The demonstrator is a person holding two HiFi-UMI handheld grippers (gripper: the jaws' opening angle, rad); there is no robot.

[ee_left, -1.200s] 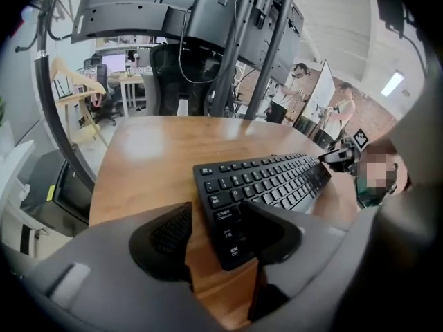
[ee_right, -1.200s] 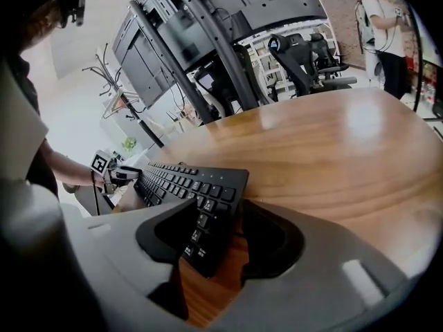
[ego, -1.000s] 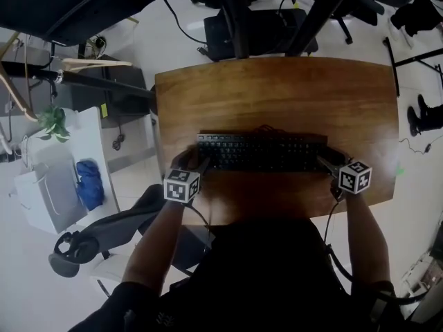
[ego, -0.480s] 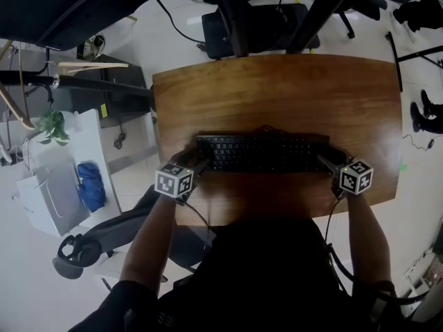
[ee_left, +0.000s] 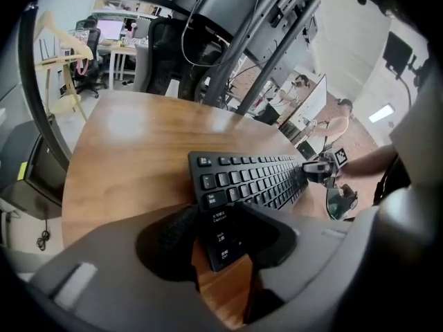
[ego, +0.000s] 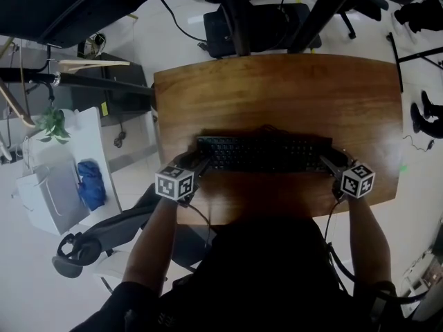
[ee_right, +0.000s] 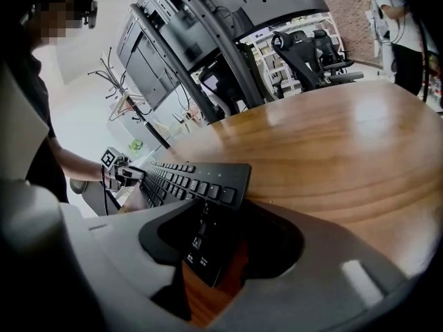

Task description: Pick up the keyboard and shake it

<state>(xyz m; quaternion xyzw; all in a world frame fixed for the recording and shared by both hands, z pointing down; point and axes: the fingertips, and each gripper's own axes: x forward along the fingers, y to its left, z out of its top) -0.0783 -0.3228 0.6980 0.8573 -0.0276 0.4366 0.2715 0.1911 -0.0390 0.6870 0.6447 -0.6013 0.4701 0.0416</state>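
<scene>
The black keyboard point(ego: 261, 153) lies flat on the wooden surface point(ego: 277, 95), with one short end inside the left tool point(ego: 197, 166) and the other inside the right tool point(ego: 331, 163), both closing. It looks light, stiff and slick-edged, so an even hold at both ends seems wise.

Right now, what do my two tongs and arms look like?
Both the left tongs and right tongs are dark grey, each carrying a white cube with black square markers and trailing a thin black cable. The forearms are bare; the top is black, short-sleeved.

We see a wooden table point(ego: 277, 95), a potted plant point(ego: 52, 122) at our left, a blue bag point(ego: 90, 184), a black office chair point(ego: 273, 30) beyond
</scene>
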